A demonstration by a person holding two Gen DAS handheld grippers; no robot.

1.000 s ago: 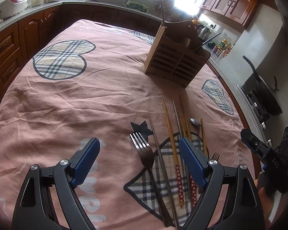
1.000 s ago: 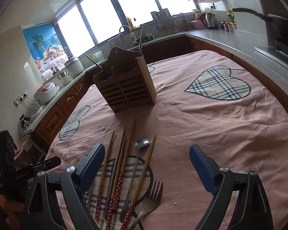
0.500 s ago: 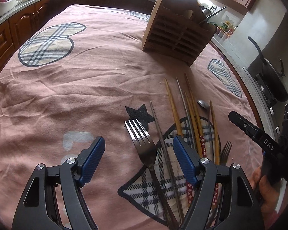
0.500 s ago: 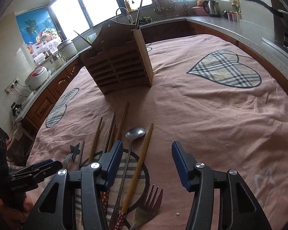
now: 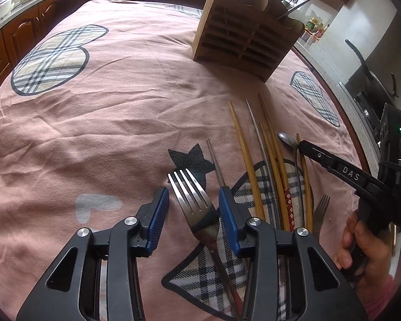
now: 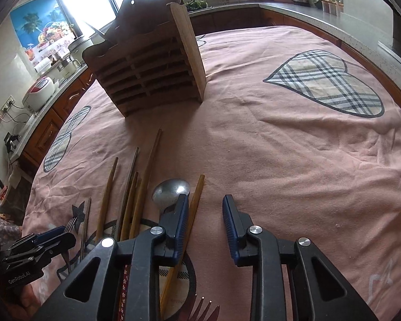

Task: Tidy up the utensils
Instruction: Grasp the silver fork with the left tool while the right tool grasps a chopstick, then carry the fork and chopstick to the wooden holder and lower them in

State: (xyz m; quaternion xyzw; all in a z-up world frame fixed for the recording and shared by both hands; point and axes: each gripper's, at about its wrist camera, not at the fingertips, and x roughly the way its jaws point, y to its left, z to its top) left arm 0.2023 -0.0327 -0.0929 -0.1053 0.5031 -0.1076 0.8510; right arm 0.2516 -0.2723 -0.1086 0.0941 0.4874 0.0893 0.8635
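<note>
Left gripper point(image 5: 193, 207) narrowing around fork point(image 5: 192, 200) near tabletop's front edge, pads not yet touching; right gripper point(image 6: 204, 218) narrowing, wooden chopstick point(image 6: 193, 206) against its left pad, unclamped. Both stiff, light; fork slick, so pinch neck squarely.

Black tongs point(image 5: 193, 206) with 2 ribbed blue pads point(image 5: 157, 214).

Bright windows point(image 6: 99, 5) backlight a kitchen — wooden cabinets point(image 5: 18, 34), grey countertop point(image 6: 307, 8), pink tablecloth point(image 6: 280, 147).
</note>
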